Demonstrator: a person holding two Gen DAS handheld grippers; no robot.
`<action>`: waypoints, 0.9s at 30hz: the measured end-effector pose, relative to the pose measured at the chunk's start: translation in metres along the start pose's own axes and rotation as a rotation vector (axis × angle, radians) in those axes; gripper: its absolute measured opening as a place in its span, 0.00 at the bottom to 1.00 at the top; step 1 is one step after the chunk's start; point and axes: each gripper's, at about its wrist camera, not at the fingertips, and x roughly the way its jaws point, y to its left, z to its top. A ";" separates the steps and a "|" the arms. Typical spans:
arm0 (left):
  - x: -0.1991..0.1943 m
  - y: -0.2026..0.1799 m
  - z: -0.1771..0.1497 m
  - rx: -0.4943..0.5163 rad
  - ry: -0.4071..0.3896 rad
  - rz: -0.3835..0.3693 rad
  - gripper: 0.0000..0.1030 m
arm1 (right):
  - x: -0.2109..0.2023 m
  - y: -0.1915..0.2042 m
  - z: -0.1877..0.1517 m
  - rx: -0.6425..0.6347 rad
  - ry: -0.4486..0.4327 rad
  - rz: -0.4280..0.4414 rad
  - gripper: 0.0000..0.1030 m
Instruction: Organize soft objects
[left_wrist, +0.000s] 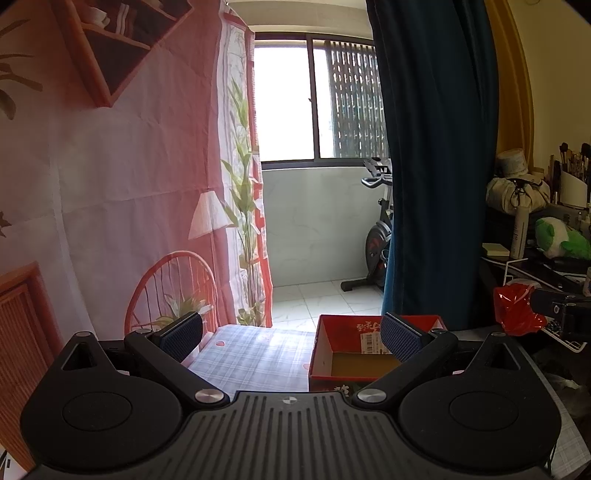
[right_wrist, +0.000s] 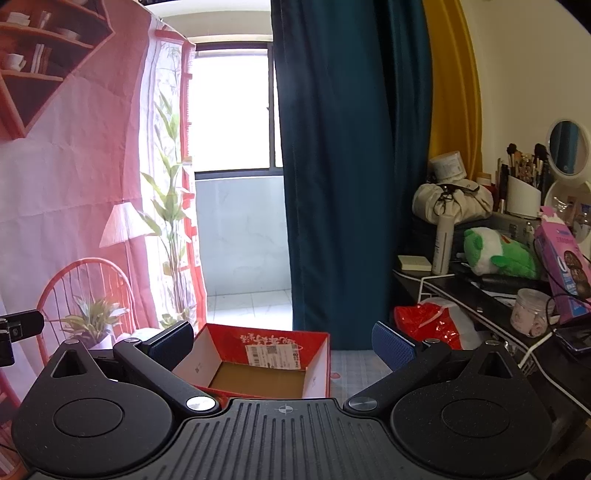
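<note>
One fuzzy green-and-white plush toy (right_wrist: 496, 254) lies on the cluttered dark desk (right_wrist: 476, 286), far right. One open red cardboard box (right_wrist: 258, 363) sits near, on checked cloth (left_wrist: 255, 354). Left gripper (left_wrist: 291, 338) and right gripper (right_wrist: 282, 343) both spread, empty.

Daylight blows out the window (right_wrist: 232, 107), leaving the foreground dim, perhaps underexposed; fisheye bends the edges.
</note>
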 end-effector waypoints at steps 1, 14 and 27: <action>0.001 0.000 0.000 0.001 0.000 -0.002 1.00 | 0.000 0.000 0.000 0.000 0.000 0.000 1.00; 0.002 0.001 -0.001 0.005 0.001 -0.008 1.00 | -0.001 -0.003 0.000 0.004 0.001 0.000 1.00; 0.004 0.001 -0.001 0.005 0.006 -0.007 1.00 | 0.000 -0.003 -0.001 0.003 0.004 -0.001 1.00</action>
